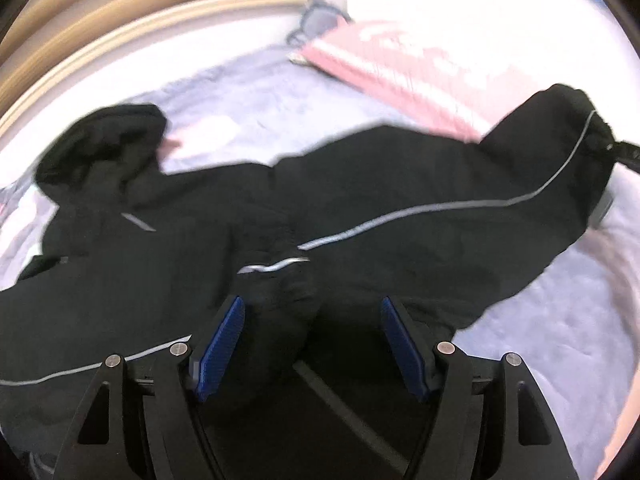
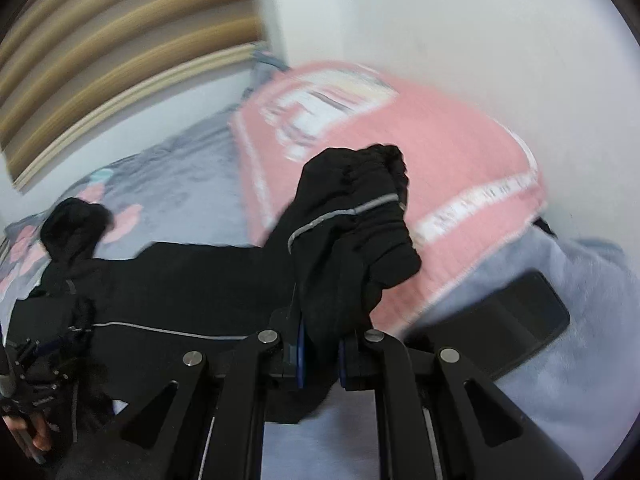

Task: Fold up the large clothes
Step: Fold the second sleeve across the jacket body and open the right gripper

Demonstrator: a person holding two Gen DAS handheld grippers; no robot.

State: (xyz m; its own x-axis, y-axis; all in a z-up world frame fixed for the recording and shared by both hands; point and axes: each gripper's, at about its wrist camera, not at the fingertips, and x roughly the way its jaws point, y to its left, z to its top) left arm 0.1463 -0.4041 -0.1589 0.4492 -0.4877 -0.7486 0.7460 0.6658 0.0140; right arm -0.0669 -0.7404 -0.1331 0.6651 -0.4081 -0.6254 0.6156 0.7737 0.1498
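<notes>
I am working over a bed (image 2: 192,184) covered with a pale lavender sheet carrying pink motifs. A white wall (image 2: 460,32) is bordering the bed's far edge, and a slatted wooden headboard (image 2: 120,40) is running along the edge at the left of both views.

A pink pillow (image 2: 460,168) with white lettering is lying at the far corner where the wall and headboard meet. A flat black slab (image 2: 512,320), possibly a phone, is resting on the sheet near the wall; I cannot identify it with certainty.

The black garment (image 1: 360,184) with grey piping is lying spread across the middle of the bed, one end reaching the pillow. My right gripper (image 2: 320,354) is pinching a bunched cuff of the garment, lifted in front of the pillow. My left gripper (image 1: 312,344) is standing spread, a fold of the fabric lying between its blue pads (image 1: 218,344) without being pressed.

Both views are motion-blurred. The garment's near portion is cut off behind the gripper frames.
</notes>
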